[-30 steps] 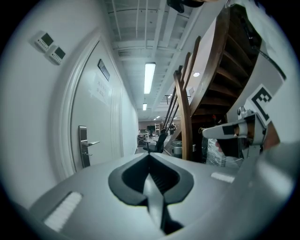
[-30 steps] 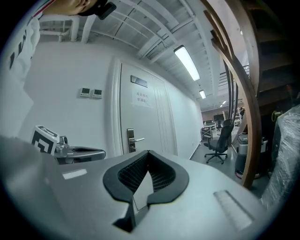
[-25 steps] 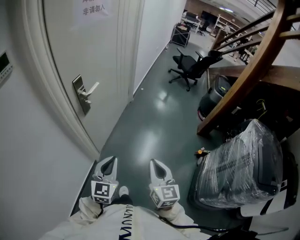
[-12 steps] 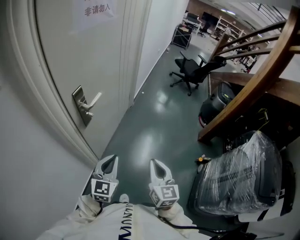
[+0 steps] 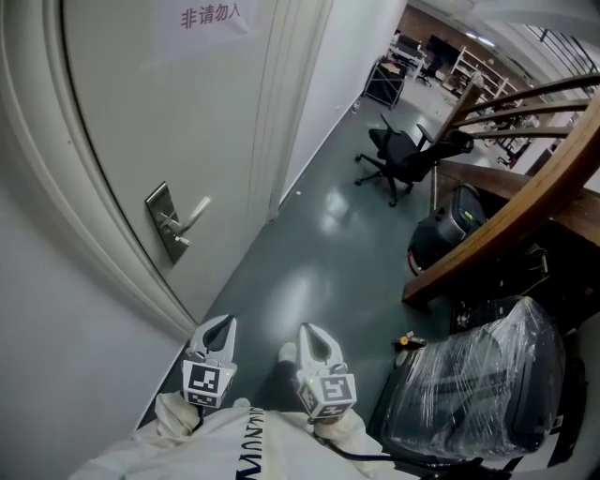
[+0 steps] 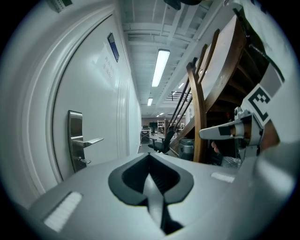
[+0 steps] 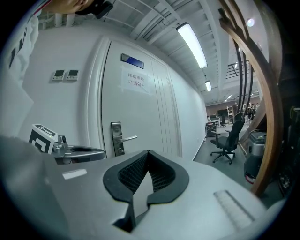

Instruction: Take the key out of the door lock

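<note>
The pale door (image 5: 141, 112) stands at the left of the head view with a steel lock plate (image 5: 165, 223) and a lever handle (image 5: 194, 215). Just under the lever a small stub, the key (image 5: 180, 241), sticks out; it also shows as the key (image 6: 84, 161) and the key (image 7: 120, 151). My left gripper (image 5: 223, 324) and right gripper (image 5: 310, 330) are side by side low in the head view, well short of the lock. Both are shut and hold nothing. The left gripper (image 6: 149, 155) and right gripper (image 7: 148, 153) point along the corridor.
A paper sign (image 5: 211, 17) hangs on the door. A black office chair (image 5: 405, 155) stands down the corridor. A wooden stair beam (image 5: 506, 234), a black round machine (image 5: 445, 234) and a plastic-wrapped bundle (image 5: 469, 375) line the right side.
Both grippers and the head have advanced along the corridor; the lock plate now sits lower and nearer in the head view. The jaws have stayed shut.
</note>
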`<control>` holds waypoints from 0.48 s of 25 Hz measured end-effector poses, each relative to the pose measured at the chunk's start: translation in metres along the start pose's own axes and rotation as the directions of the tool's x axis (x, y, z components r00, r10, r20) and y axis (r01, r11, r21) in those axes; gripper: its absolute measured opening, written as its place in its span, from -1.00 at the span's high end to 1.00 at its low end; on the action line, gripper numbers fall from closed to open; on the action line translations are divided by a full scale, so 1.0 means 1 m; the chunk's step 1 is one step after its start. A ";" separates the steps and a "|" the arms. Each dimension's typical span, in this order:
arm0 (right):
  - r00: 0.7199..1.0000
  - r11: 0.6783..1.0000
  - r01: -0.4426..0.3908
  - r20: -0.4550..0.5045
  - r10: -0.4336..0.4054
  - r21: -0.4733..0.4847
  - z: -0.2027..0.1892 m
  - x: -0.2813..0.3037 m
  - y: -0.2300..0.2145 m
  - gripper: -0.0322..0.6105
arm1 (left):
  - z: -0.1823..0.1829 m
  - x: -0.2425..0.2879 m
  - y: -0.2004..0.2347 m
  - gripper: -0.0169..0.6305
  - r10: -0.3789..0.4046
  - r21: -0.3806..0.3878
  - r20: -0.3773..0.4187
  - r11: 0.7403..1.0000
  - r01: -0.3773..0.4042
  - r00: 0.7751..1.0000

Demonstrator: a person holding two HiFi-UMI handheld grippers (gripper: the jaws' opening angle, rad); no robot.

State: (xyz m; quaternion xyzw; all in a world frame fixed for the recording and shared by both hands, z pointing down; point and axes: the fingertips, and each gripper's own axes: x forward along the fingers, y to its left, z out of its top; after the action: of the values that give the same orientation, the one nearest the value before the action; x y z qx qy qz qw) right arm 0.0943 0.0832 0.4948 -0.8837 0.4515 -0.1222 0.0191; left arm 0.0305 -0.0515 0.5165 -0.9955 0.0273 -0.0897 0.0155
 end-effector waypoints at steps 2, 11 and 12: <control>1.000 1.000 -0.020 0.001 0.020 0.002 0.002 0.019 -0.009 0.89 | -0.001 0.015 0.010 0.95 0.028 -0.002 -0.005 1.000 -0.028 1.000; 0.996 0.995 -0.086 0.003 0.086 0.045 0.021 0.099 -0.098 0.90 | 0.018 0.126 0.011 0.95 0.071 0.036 -0.033 0.997 -0.070 0.997; 0.995 0.994 -0.095 -0.003 0.096 0.046 0.023 0.107 -0.102 0.89 | 0.022 0.134 0.013 0.95 0.073 0.038 -0.035 0.997 -0.072 0.997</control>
State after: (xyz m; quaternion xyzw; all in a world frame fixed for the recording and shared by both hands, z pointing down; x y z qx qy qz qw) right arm 0.2406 0.0556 0.5084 -0.8601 0.4904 -0.1336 0.0438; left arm 0.1658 -0.0715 0.5181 -0.9916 0.0621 -0.1076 0.0363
